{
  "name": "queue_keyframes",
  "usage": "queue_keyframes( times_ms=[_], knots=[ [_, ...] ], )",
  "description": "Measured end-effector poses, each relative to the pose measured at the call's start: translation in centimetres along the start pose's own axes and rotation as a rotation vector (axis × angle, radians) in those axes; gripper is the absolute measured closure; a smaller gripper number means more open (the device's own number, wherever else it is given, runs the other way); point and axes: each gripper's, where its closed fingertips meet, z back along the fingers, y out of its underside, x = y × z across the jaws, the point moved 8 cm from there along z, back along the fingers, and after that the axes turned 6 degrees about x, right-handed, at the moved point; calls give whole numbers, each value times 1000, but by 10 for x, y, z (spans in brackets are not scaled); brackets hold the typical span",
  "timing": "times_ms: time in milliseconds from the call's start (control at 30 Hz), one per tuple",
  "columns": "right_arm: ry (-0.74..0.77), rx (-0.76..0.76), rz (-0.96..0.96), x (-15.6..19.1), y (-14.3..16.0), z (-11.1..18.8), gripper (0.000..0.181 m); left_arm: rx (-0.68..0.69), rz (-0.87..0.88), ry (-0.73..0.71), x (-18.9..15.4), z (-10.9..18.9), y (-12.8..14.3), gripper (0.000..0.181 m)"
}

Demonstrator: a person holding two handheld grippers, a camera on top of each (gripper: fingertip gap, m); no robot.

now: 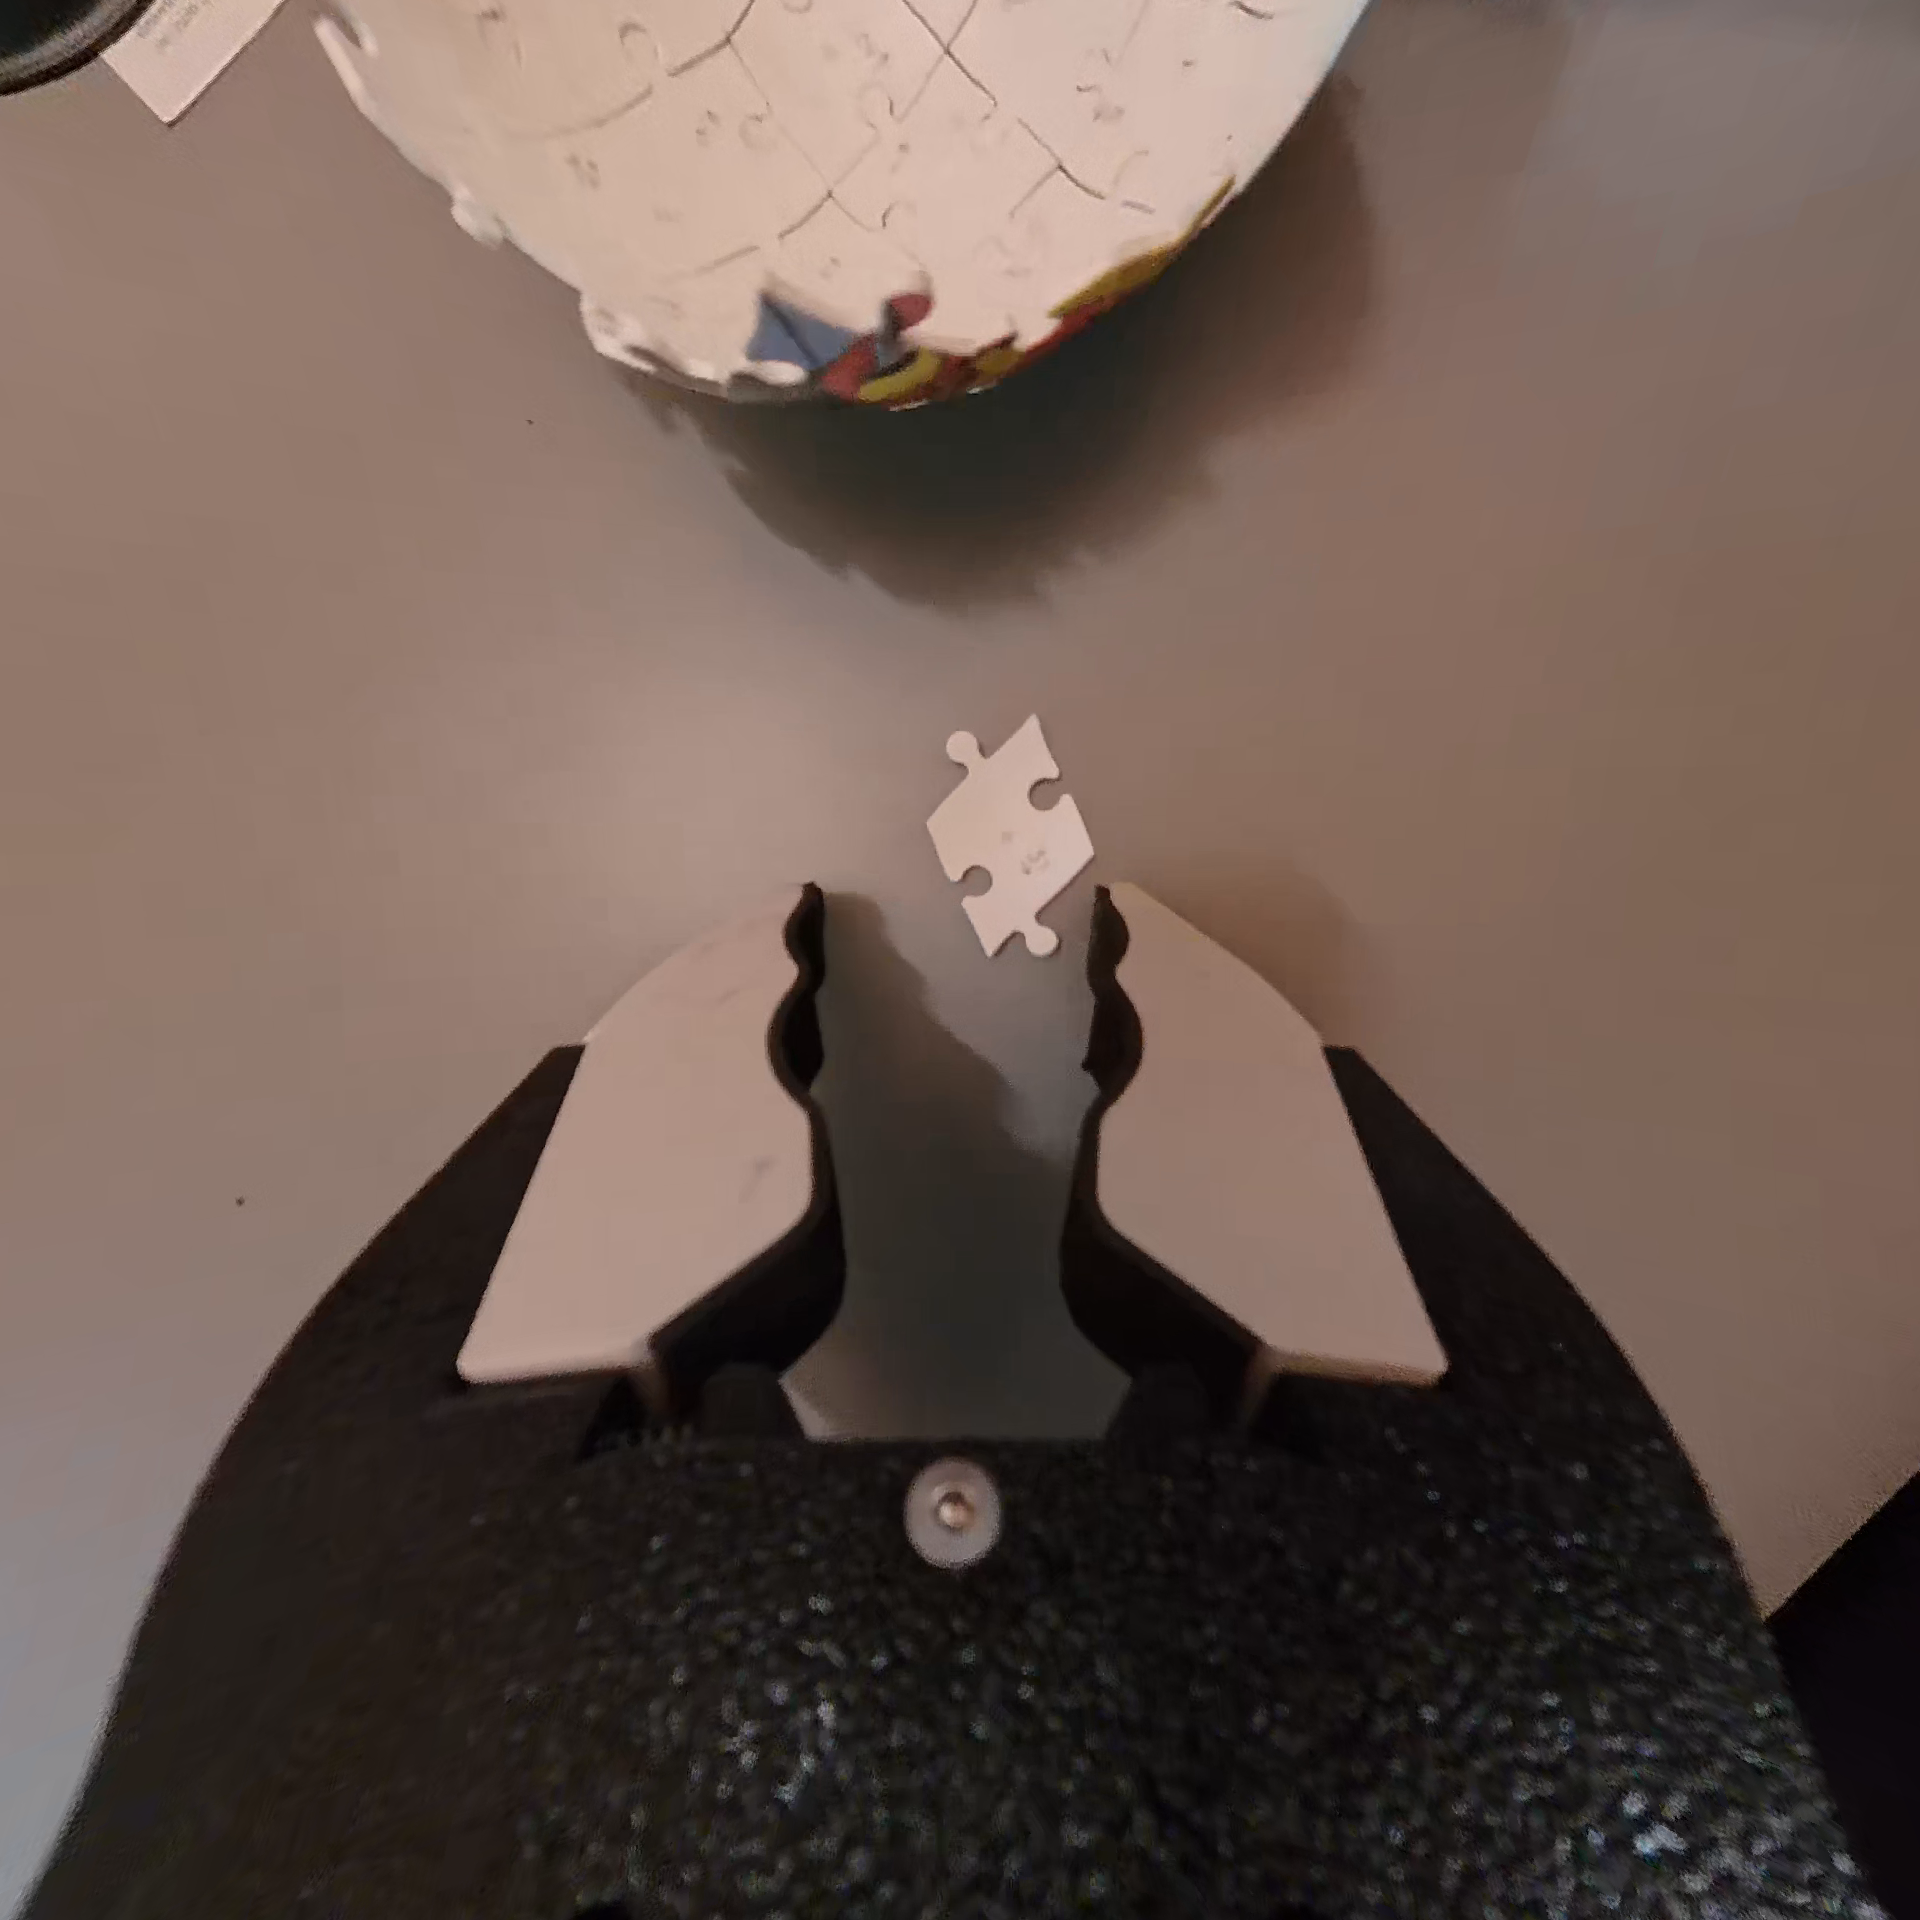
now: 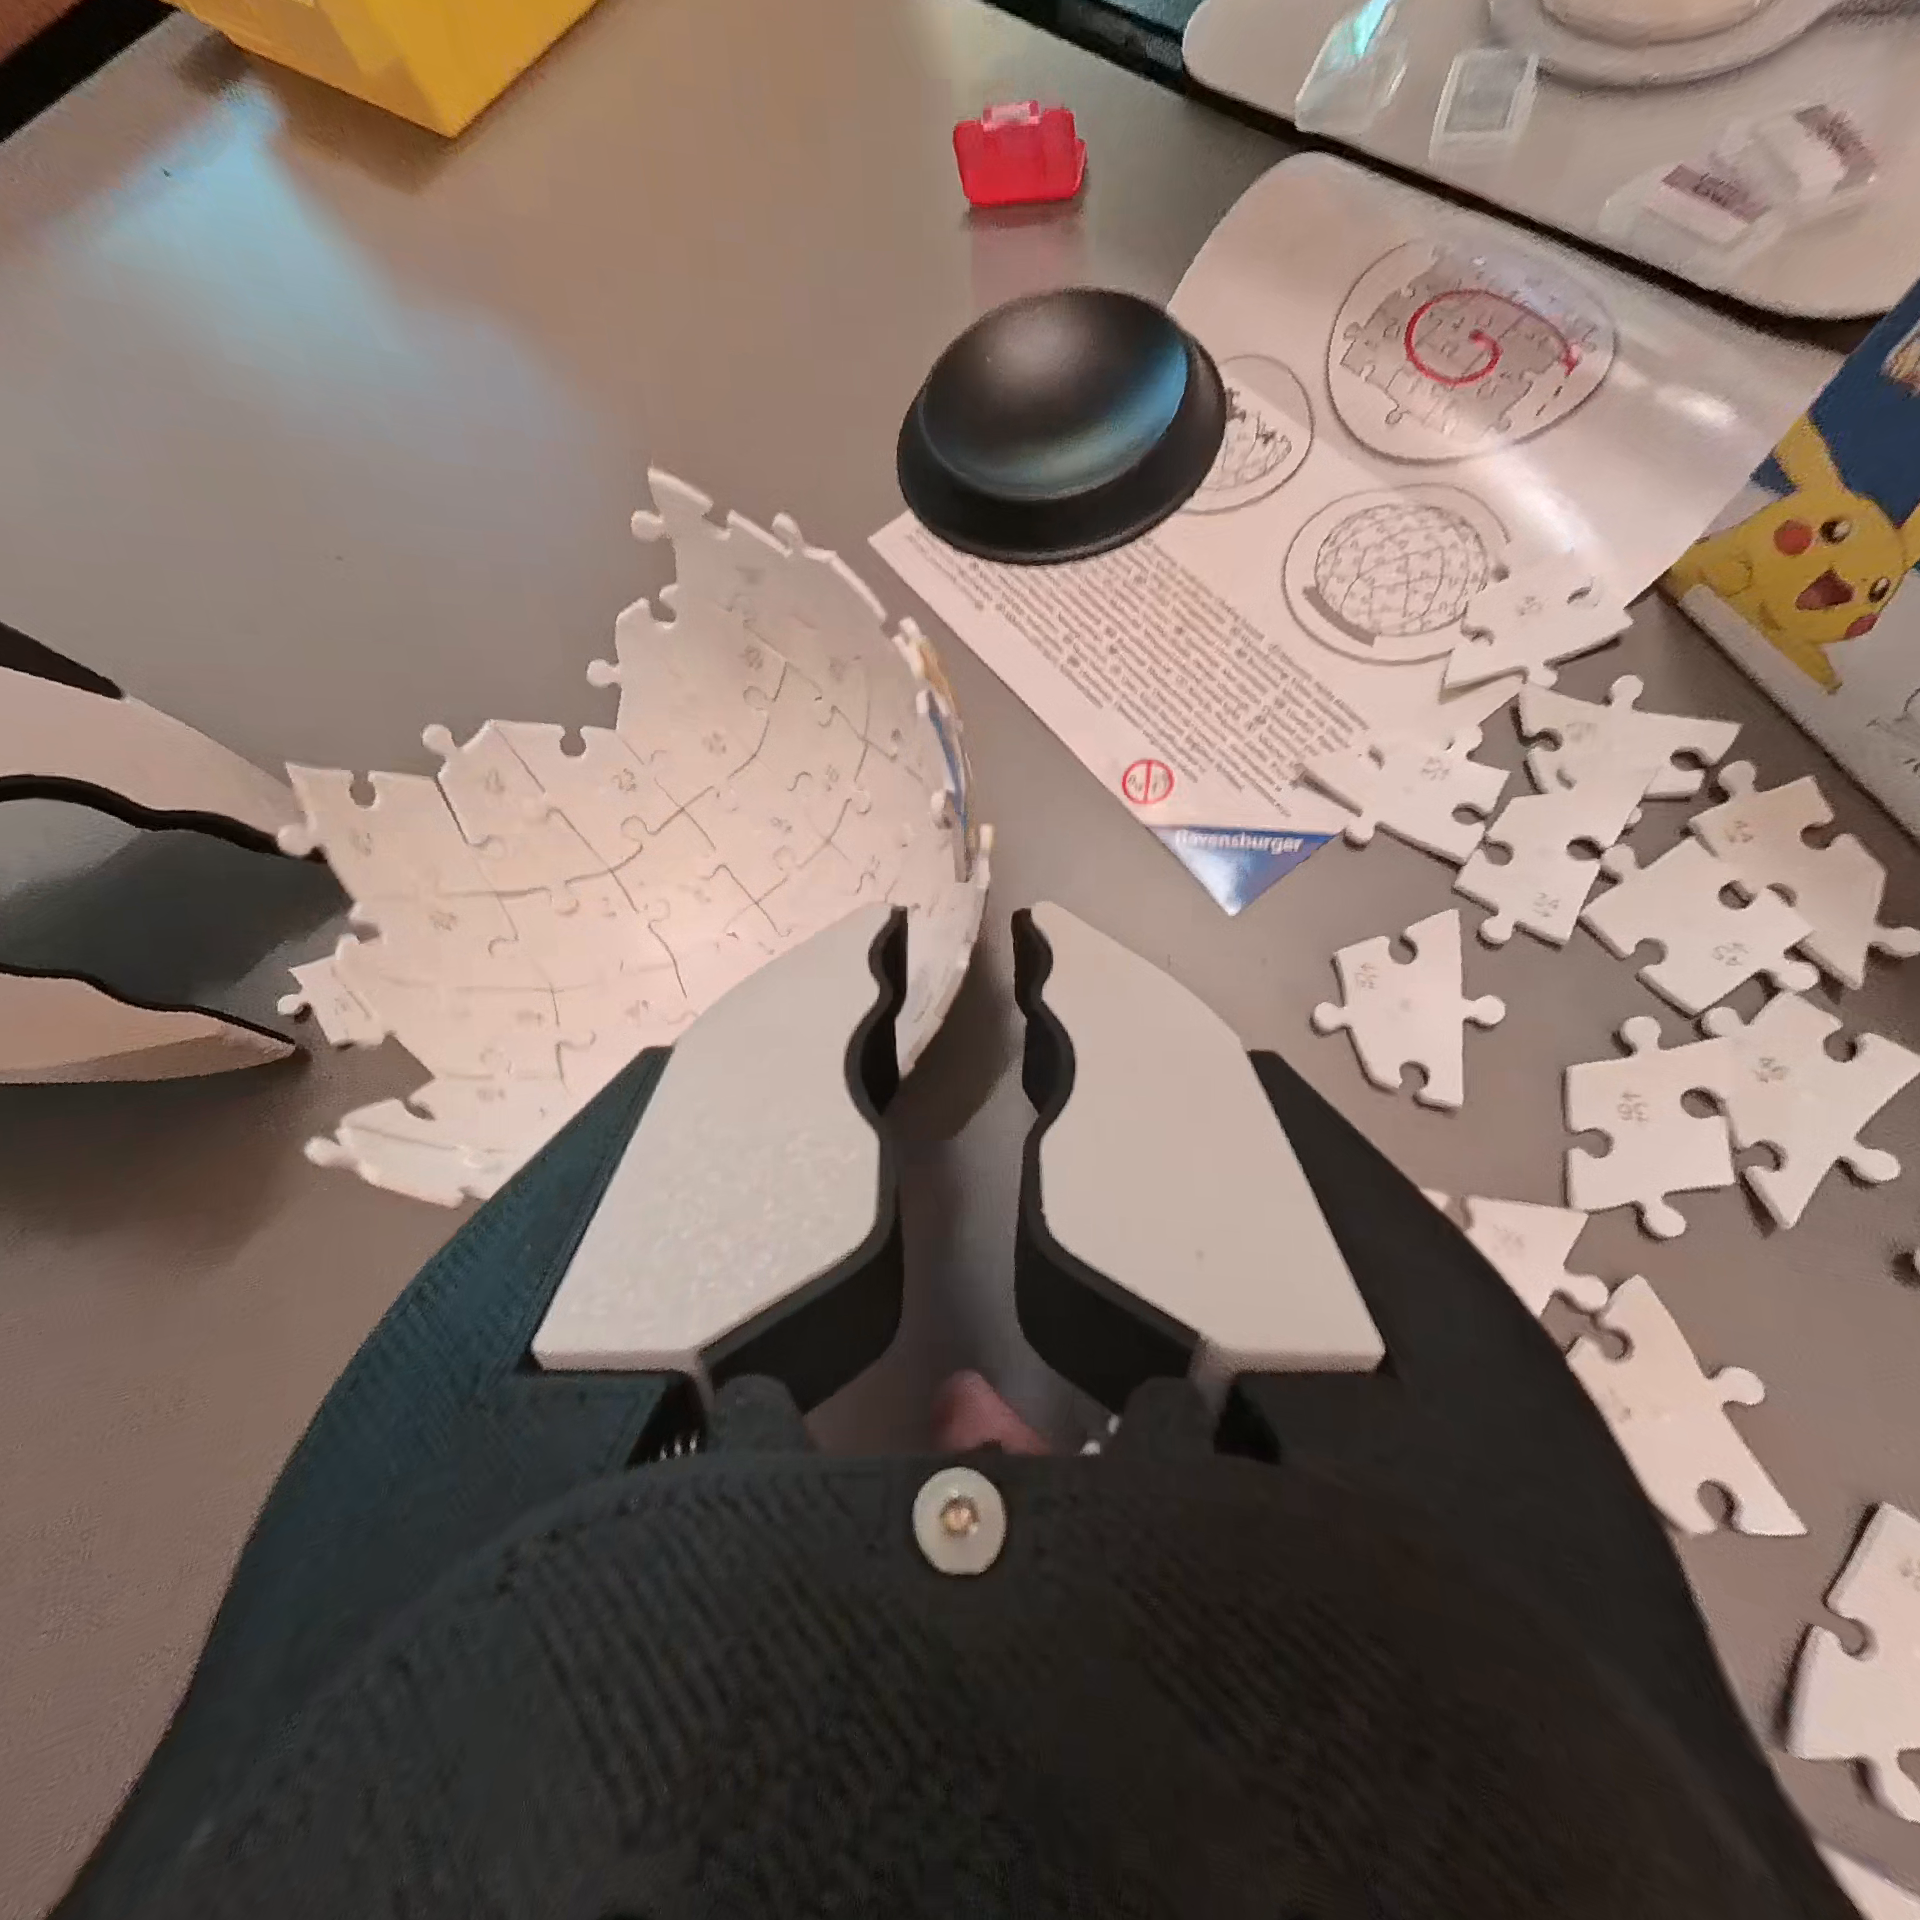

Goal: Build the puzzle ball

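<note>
The half-built puzzle ball (image 2: pixel 644 894) is a white shell lying on its side on the grey table, hollow side towards me. It also fills the top of the left wrist view (image 1: pixel 831 156), with coloured print at its lower edge. One loose white piece (image 1: pixel 1010 831) lies flat just ahead of my left gripper (image 1: pixel 958 904), which is open and empty. My right gripper (image 2: pixel 958 920) stands partly open. The shell's right rim sits between its jaws against the left finger, clear of the right finger. The left gripper's fingers (image 2: pixel 156 1049) show at the shell's left edge.
Several loose white pieces (image 2: pixel 1662 987) lie at the right. A black round stand (image 2: pixel 1060 436) rests on an instruction sheet (image 2: pixel 1351 540). A red block (image 2: pixel 1018 156), a yellow box (image 2: pixel 416 52) and a printed carton (image 2: pixel 1849 540) stand farther back. The table's edge (image 1: pixel 1818 1590) is near, lower right. My hands' fingertips stand some 20 cm from each other. The printed carton (image 2: pixel 1849 540) is closer to my right gripper, around 15 cm from its tips; the left tips are 35 cm off.
</note>
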Motion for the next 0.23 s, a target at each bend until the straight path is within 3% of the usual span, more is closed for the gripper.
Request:
queue_keyframes(
  times_ms=[167, 233],
  knots=[
    [34, 46, 128, -3, -17, -16, 152, -42, 26, 27, 10, -2, 0, 136],
    [34, 92, 188, -3, -20, -25, 161, -70, 38, 33, 15, -1, -1, 137]
  ],
)
